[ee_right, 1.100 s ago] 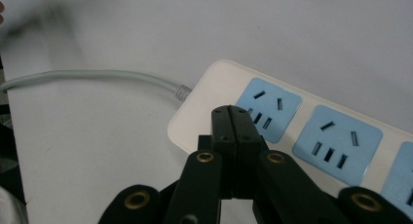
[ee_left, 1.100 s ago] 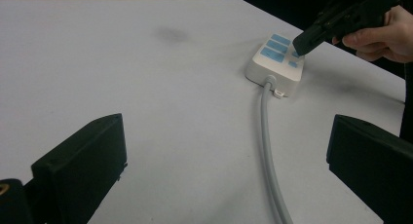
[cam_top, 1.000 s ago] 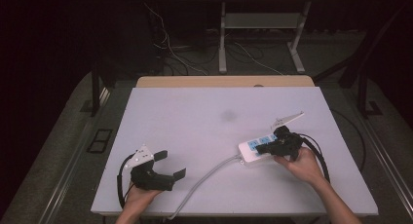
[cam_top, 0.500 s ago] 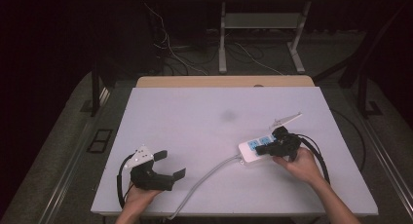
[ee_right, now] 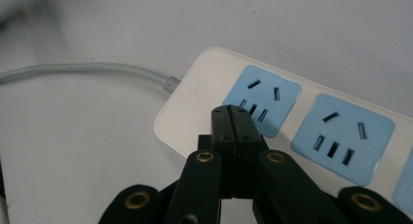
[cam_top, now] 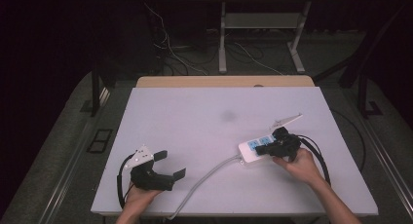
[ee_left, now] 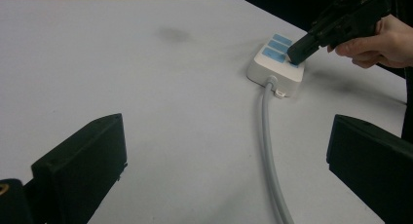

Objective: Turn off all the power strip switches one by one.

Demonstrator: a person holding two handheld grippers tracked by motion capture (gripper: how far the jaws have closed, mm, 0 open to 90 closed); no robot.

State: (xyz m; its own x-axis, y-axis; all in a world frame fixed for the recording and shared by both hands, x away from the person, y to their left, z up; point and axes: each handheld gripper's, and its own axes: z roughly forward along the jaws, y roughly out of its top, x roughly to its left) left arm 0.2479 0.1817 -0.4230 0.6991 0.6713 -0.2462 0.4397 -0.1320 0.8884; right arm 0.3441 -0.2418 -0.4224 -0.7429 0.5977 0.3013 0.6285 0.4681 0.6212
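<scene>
Now the white power strip lies right of centre on the white table, its grey cable trailing toward the near edge. Directly over its cable end, the right gripper has its 2 jaws pressed together, tips at the first blue socket. Well apart at the near left, the left gripper is spread wide, holding nothing.

Left gripper gaping — right gripper pinched closed.
</scene>
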